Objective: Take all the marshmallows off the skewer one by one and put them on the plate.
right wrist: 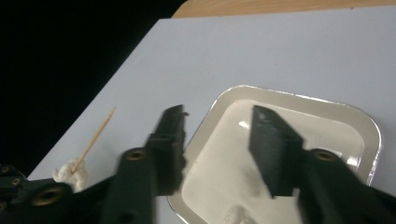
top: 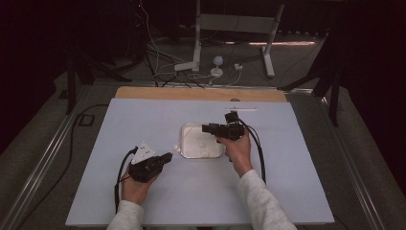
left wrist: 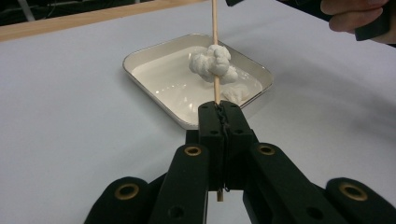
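My left gripper (top: 167,156) pinched a wooden skewer (left wrist: 215,28) carrying a white lump (left wrist: 212,64) beside the tray (top: 187,152). My right gripper (top: 207,128) hung spread above that tray. Both sat on the pale surface (top: 143,120); beyond lay cables (top: 163,72) and a dark room.

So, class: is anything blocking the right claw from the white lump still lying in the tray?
Nothing visible. The right claw hangs open above the tray, and only bare tray floor lies between its jaws and the white lump near the tray's edge.
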Motion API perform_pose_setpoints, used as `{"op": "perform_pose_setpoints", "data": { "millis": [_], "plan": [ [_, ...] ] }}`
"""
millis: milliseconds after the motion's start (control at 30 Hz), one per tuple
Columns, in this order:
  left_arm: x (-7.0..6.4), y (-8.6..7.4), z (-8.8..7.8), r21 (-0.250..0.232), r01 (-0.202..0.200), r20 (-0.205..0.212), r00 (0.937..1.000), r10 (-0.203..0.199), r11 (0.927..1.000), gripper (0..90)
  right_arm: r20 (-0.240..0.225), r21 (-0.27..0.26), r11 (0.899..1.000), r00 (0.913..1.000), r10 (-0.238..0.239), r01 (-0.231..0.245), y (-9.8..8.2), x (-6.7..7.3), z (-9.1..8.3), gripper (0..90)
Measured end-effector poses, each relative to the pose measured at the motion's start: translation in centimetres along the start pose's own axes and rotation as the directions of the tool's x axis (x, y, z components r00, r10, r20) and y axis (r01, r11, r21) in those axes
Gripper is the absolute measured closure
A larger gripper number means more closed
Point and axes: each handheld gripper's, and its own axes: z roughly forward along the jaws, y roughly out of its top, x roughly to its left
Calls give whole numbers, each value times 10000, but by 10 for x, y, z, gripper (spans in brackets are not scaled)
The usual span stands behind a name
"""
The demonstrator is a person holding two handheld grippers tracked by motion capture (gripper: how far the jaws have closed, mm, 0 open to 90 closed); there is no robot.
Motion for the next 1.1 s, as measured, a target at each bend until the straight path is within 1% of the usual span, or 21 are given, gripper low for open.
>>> {"op": "perform_pose_setpoints", "data": {
  "millis": [33, 67, 100, 167, 200, 233, 333, 467, 600, 800, 867, 900, 1100],
  "plan": [
    [0, 0, 0, 0, 19, -9, 10000, -19, 10000, 900, -67, -26, 10000, 10000, 16, -16, 0, 0, 0, 498],
    [0, 0, 0, -5, 29, -12, 10000, -29, 10000, 900, -182, -82, 10000, 9998, -22, 20, -1, 1, -1, 439],
    [0, 0, 0, -6, 30, -23, 10000, -30, 10000, 900, -182, -82, 10000, 9998, -22, 20, -1, 1, -1, 439],
    [0, 0, 0, -12, 46, -40, 10000, -46, 10000, 900, -275, -108, 9998, 9995, -161, 158, -1, 4, -2, 375],
    [0, 0, 1, -10, 52, -39, 10000, -53, 10000, 900, -393, -105, 9995, 9988, -286, 282, -1, 7, -3, 334],
    [0, 0, 1, -13, 57, -47, 10000, -57, 10000, 900, -393, -105, 9995, 9988, -286, 282, -1, 7, -3, 334],
    [0, 0, 1, 1, 70, -59, 10000, -70, 10000, 900, -469, 8, 9987, 9976, -510, 511, -3, 11, -4, 295],
    [0, 0, 1, -20, 105, -65, 9999, -105, 9999, 900, -598, 174, 9974, 9958, -691, 702, -6, 17, -4, 259],
    [0, 0, 1, -54, 131, -64, 9999, -131, 9999, 900, -810, 391, 9953, 9930, -854, 888, -10, 24, -4, 249],
    [-2, 1, 1, -123, 161, 0, 9999, -161, 9998, 900, -1346, 604, 9930, 9865, -928, 1017, -19, 35, 1, 252],
    [-3, 2, 1, -159, 168, 31, 9999, -167, 9997, 900, -1678, 667, 9912, 9805, -1018, 1143, -24, 41, 5, 284],
    [-3, 2, 1, -177, 186, 65, 9998, -185, 9997, 900, -1678, 667, 9912, 9805, -1018, 1143, -24, 41, 5, 284],
    [-4, 2, 2, -233, 210, 234, 9995, -204, 9995, 900, -2258, 762, 9880, 9675, -1142, 1344, -31, 53, 12, 349]
  ]
}}
